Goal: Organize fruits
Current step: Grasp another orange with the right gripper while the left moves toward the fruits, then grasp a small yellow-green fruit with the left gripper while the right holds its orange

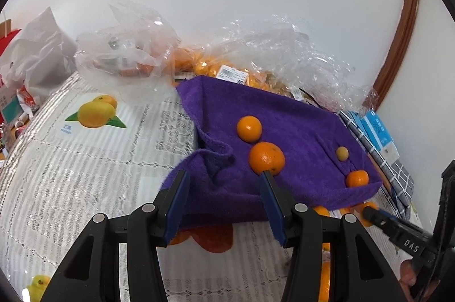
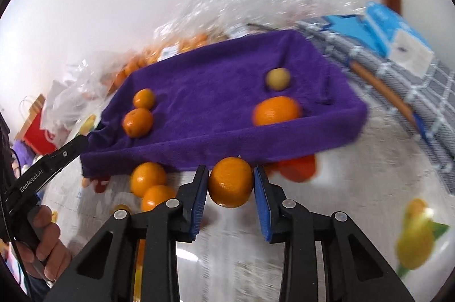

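A purple towel-lined tray [image 1: 298,114] [image 2: 216,80] holds three oranges [image 1: 266,158] [image 2: 277,111] and one small yellow fruit [image 1: 342,153] [image 2: 278,78]. My right gripper [image 2: 231,185] is shut on an orange [image 2: 231,182], held just in front of the tray's near edge. My left gripper [image 1: 224,182] is open and empty at the tray's left front edge; in the right wrist view its tip [image 2: 82,141] touches the towel corner. Two loose oranges [image 2: 148,178] lie on the table by the tray.
Clear plastic bags [image 1: 128,46] with more oranges [image 1: 199,64] lie behind the tray. A grey checked cloth [image 2: 412,80] and blue boxes [image 2: 398,34] sit at the right. The tablecloth [image 1: 85,159] is lace with printed fruit. Bags and boxes crowd the left edge.
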`<action>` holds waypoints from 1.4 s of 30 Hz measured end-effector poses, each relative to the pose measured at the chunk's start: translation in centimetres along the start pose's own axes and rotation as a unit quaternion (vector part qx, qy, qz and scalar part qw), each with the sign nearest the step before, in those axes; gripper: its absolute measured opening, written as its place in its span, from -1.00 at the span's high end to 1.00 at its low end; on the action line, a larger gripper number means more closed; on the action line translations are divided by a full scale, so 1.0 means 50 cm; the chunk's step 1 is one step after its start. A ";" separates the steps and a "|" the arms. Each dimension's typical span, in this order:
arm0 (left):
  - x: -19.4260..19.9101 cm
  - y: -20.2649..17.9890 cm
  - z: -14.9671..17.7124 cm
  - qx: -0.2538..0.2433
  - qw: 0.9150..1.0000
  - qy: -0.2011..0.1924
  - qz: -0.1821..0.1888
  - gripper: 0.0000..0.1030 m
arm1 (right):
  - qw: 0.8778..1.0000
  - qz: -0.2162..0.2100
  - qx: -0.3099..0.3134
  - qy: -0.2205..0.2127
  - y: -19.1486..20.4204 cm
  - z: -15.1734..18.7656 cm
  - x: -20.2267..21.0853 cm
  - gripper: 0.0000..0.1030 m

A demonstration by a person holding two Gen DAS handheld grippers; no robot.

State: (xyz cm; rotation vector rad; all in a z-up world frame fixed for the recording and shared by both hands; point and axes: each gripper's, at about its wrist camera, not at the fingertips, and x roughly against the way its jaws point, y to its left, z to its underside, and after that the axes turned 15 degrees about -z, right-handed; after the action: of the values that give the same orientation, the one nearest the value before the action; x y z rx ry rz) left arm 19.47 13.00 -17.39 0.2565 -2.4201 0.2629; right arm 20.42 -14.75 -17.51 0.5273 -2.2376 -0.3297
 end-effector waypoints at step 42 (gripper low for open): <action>0.003 -0.061 0.089 -0.099 0.989 0.087 0.071 0.56 | 0.999 0.004 0.001 -0.040 -0.067 0.064 0.090 0.37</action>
State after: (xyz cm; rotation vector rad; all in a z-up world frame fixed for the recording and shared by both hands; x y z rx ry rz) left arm 17.39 8.92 -20.27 -0.0268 -2.2738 0.1017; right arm 16.18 -19.60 -17.99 0.5136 -2.3180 -0.3490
